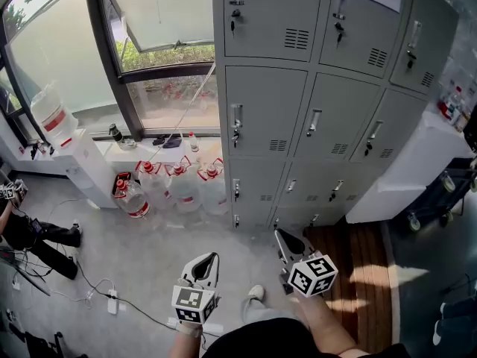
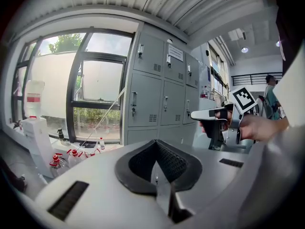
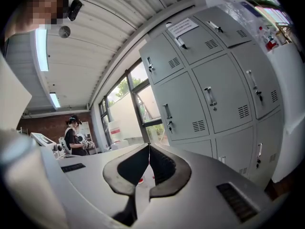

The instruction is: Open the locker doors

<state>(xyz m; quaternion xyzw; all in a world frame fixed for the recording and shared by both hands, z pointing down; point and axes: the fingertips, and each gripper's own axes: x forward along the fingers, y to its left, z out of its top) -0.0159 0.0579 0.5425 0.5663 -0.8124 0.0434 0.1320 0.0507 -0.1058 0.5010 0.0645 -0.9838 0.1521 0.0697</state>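
A bank of grey lockers (image 1: 268,110) stands ahead, and every door I can see is closed, each with a small upright handle. My left gripper (image 1: 211,258) hangs low over the grey floor, well short of the lockers, its jaws shut and empty. My right gripper (image 1: 279,233) is beside it, slightly nearer the bottom row, also shut on nothing. In the left gripper view the lockers (image 2: 164,87) lie beyond the closed tips (image 2: 156,141), and the right gripper (image 2: 194,114) shows at the right. In the right gripper view the closed tips (image 3: 149,144) point left of the locker doors (image 3: 209,94).
Several large water bottles (image 1: 182,185) stand on the floor left of the lockers, below a window. A white dispenser with a jug (image 1: 56,118) is further left. A white cabinet (image 1: 417,170) adjoins the lockers on the right. A person (image 1: 30,233) crouches at far left, near a power strip (image 1: 112,300).
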